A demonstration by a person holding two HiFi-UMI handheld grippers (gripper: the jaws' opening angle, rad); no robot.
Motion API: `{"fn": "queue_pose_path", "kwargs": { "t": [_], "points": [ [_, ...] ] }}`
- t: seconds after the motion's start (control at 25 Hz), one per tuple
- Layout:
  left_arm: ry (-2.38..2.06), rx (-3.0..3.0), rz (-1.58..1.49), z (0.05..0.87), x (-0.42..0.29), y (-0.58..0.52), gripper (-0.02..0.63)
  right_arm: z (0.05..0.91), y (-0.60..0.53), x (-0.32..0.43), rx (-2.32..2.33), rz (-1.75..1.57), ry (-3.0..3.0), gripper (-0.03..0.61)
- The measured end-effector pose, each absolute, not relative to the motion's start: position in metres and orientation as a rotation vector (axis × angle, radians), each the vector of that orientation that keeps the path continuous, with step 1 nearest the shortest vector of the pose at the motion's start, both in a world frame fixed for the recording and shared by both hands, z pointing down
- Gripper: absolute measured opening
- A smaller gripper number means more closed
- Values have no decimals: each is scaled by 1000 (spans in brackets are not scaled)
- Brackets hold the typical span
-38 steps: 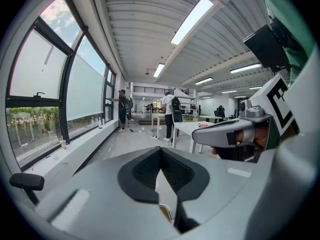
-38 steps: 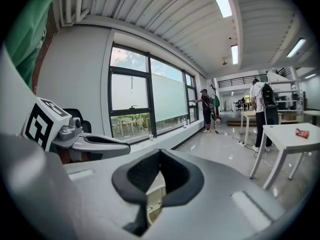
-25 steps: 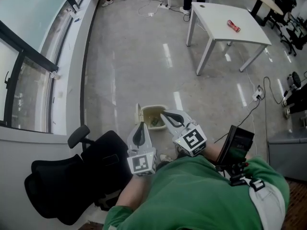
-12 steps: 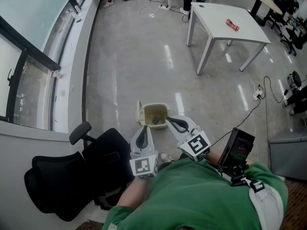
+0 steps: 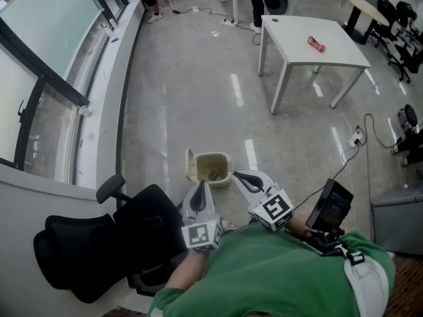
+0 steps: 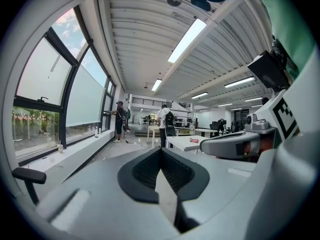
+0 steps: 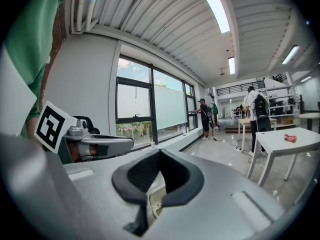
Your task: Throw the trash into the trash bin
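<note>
A: Two grippers low in head view: left gripper (image 5: 198, 191) and right gripper (image 5: 242, 177), tips just short of the trash bin (image 5: 211, 155) on the floor; lid (image 5: 190, 165) flipped open; scraps (image 5: 213, 174) inside; red item (image 5: 316, 43) mid-top of the white table (image 5: 344, 53).
B: Left gripper view?
A: Jaws pressed together; nothing between.
B: Right gripper view?
A: Same; closed, empty; table off to the right.

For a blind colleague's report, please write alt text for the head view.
A person in green holds the left gripper and right gripper, both shut, near an open trash bin on the floor; a black office chair stands beside.
</note>
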State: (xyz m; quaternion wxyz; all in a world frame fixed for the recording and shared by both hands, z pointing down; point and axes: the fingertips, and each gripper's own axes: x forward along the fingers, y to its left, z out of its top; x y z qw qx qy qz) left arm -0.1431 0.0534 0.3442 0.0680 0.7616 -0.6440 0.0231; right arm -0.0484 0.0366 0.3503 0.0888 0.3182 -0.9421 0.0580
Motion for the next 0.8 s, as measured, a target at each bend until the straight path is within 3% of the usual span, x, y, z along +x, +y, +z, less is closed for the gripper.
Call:
{"fn": "queue_pose_path", "kwargs": {
  "t": [0.8],
  "points": [
    [-1912, 2329, 75, 345, -116, 51, 6, 350, 38, -27, 980, 189, -2826, 3]
  ]
}}
